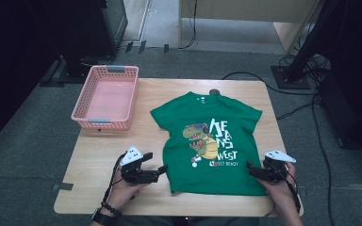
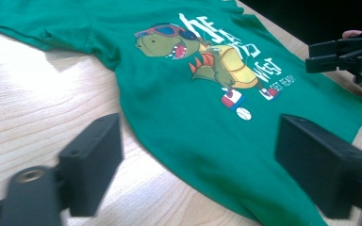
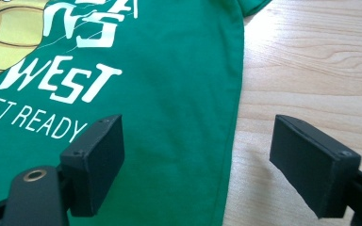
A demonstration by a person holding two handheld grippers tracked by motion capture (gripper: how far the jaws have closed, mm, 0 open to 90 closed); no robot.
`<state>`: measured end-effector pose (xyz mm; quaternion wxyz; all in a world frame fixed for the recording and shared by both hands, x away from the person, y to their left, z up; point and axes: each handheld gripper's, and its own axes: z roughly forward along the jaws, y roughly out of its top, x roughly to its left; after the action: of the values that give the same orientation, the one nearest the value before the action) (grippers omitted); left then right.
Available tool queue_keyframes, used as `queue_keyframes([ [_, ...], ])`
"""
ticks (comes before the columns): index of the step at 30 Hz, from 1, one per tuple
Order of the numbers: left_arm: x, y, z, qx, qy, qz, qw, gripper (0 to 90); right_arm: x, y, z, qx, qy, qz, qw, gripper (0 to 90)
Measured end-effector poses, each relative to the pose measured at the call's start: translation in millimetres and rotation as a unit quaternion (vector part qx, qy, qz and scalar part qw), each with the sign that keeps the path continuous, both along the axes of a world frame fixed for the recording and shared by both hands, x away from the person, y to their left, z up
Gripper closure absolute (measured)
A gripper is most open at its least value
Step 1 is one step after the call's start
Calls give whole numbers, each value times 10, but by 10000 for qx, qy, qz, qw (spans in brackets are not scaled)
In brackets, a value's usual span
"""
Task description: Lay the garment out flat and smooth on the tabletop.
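Observation:
A green T-shirt (image 1: 207, 141) with a dinosaur print lies flat, face up, on the wooden table (image 1: 103, 155), collar to the far side. My left gripper (image 1: 161, 170) sits open at the shirt's lower left edge (image 2: 169, 155), its jaws straddling the hem side with nothing held. At the lower right corner my right gripper (image 1: 249, 168) is open too, its jaws spanning the shirt's right side edge (image 3: 233, 141). In the left gripper view the right gripper (image 2: 339, 54) appears far off beyond the shirt.
A pink plastic basket (image 1: 106, 96) stands empty on the table's far left corner. Bare wood lies left of the shirt and along the front edge. Cables (image 1: 301, 108) and stand bases lie on the grey floor beyond the table.

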<state>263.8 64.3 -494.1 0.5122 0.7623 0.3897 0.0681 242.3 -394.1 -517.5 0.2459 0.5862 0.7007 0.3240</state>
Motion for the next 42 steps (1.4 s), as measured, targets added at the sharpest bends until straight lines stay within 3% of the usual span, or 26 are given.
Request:
queue_keyframes([
  [18,60,220,-2,315,-180,586,9976,86,-6,-8,-5,14,-73,60,10000,112],
  [31,107,413,16,307,-197,911,9952,86,-136,-231,33,189,-310,-426,9984,84],
  [42,142,562,40,308,-208,1144,9927,86,-247,-380,-37,137,-211,-614,9978,82],
])
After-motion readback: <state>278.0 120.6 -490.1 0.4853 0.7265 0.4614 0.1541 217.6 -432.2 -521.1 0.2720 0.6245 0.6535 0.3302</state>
